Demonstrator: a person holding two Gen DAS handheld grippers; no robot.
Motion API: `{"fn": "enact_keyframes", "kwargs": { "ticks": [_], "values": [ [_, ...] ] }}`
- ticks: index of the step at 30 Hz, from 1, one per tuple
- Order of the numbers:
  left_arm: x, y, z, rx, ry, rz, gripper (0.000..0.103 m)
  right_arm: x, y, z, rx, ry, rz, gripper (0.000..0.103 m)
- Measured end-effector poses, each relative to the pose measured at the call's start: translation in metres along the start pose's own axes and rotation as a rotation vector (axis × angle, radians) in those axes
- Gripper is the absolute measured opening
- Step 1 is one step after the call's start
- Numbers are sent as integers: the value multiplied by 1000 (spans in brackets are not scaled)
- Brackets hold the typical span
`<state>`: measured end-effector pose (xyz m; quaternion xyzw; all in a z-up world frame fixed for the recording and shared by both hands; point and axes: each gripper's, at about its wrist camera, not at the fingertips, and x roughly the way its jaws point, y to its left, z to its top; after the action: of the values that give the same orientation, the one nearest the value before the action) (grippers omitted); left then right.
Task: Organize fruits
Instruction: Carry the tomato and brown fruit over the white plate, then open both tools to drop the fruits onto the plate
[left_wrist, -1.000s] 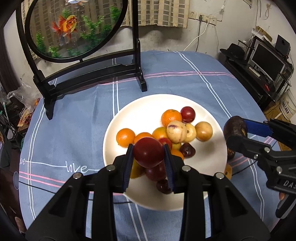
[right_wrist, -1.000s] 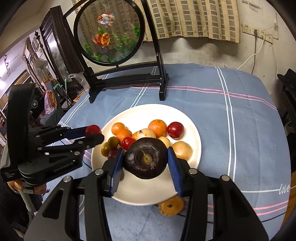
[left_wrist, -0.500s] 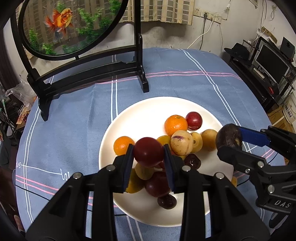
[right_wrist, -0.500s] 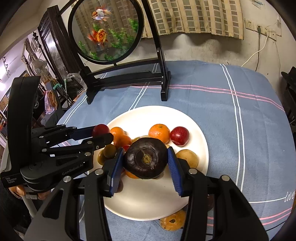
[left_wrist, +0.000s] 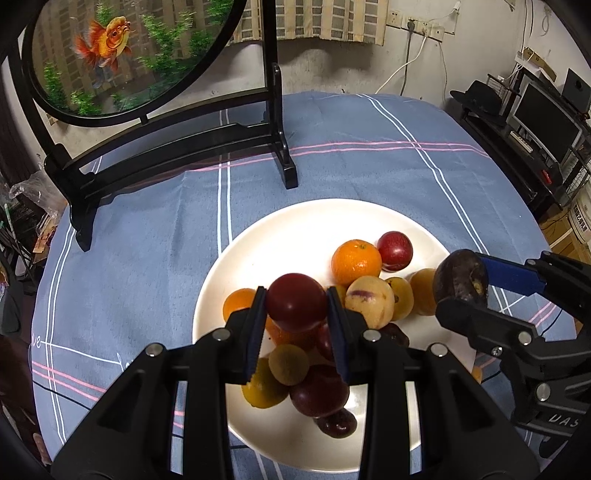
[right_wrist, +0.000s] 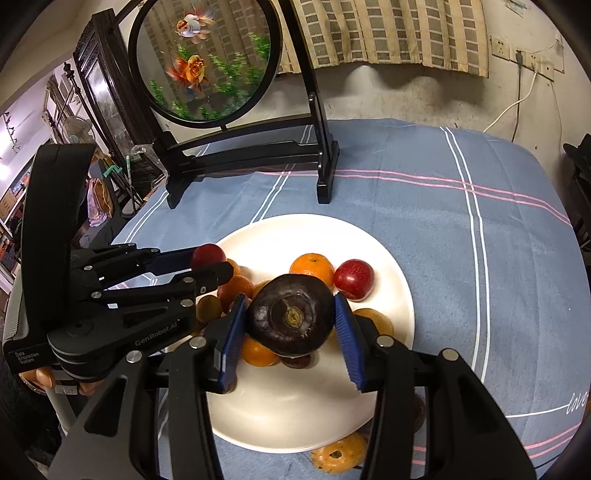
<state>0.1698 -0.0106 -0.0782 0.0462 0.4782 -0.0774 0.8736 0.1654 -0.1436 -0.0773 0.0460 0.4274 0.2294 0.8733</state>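
Note:
A white plate on the blue cloth holds several fruits: oranges, red plums, yellow ones. My left gripper is shut on a dark red plum above the plate's left part; it also shows in the right wrist view. My right gripper is shut on a dark purple round fruit over the plate's middle; in the left wrist view that fruit hangs over the plate's right rim.
A black stand with a round goldfish panel stands behind the plate. An orange fruit lies on the cloth by the plate's near rim. A shelf with monitor is off the table's right.
Both grippers moved forward over the plate with their fruits still held. The plate and its fruits sit nearer in both views.

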Motion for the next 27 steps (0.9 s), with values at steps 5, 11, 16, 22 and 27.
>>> {"fn": "enact_keyframes", "kwargs": {
  "ticks": [5, 11, 16, 22, 27],
  "values": [
    [5, -2, 1, 4, 7, -1, 32, 3, -3, 1, 2, 6, 0, 47],
    [9, -2, 2, 4, 11, -2, 32, 6, -4, 2, -1, 11, -3, 47],
    [11, -1, 3, 4, 13, -1, 32, 8, -4, 2, -5, 15, -1, 47],
    [13, -1, 4, 4, 13, -3, 32, 9, -4, 2, -4, 16, -1, 47],
    [18, 0, 5, 6, 25, 6, 33, 13, -5, 3, -2, 27, -4, 47]
  ]
}}
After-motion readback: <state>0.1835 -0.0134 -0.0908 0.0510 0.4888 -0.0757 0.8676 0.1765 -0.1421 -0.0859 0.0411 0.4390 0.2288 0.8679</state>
